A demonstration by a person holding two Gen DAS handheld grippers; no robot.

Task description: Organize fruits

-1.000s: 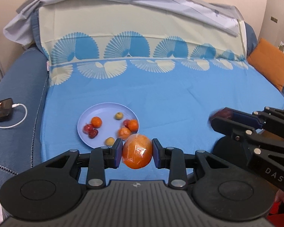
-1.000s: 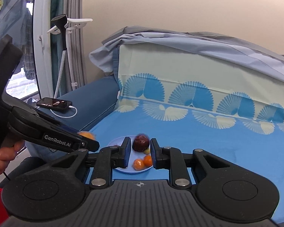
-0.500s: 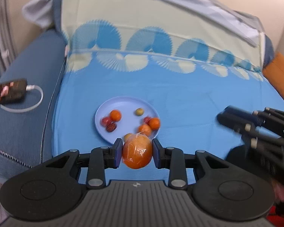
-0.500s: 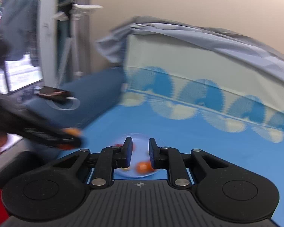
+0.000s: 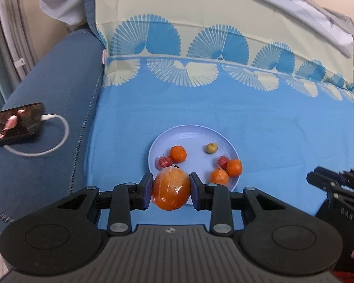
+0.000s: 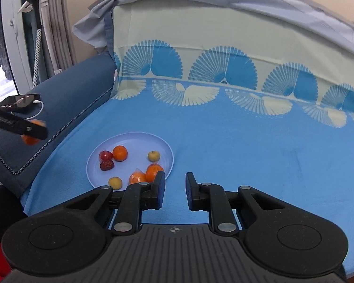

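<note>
My left gripper point(image 5: 171, 188) is shut on a large orange wrapped in plastic film point(image 5: 171, 188), held just above the near rim of a pale blue plate point(image 5: 191, 134). The plate lies on the blue bedsheet and holds several small fruits: oranges point(image 5: 178, 153), red ones point(image 5: 163, 162) and a yellow-green one point(image 5: 211, 147). In the right wrist view the plate point(image 6: 139, 139) sits left of my right gripper point(image 6: 175, 189), which is open and empty over the sheet. The left gripper with its orange point(image 6: 31, 132) shows at that view's left edge.
A phone on a white charging cable point(image 5: 14, 125) lies on the dark blue sofa arm at left. The patterned sheet covers the backrest point(image 5: 200, 35). My right gripper's fingers point(image 5: 330, 184) show at the right edge. Curtains and a stand point(image 6: 35, 23) are far left.
The dark red fruit that my right gripper held a second ago is gone from its jaws, and they have opened. My left gripper with the orange has moved closer over the plate.
</note>
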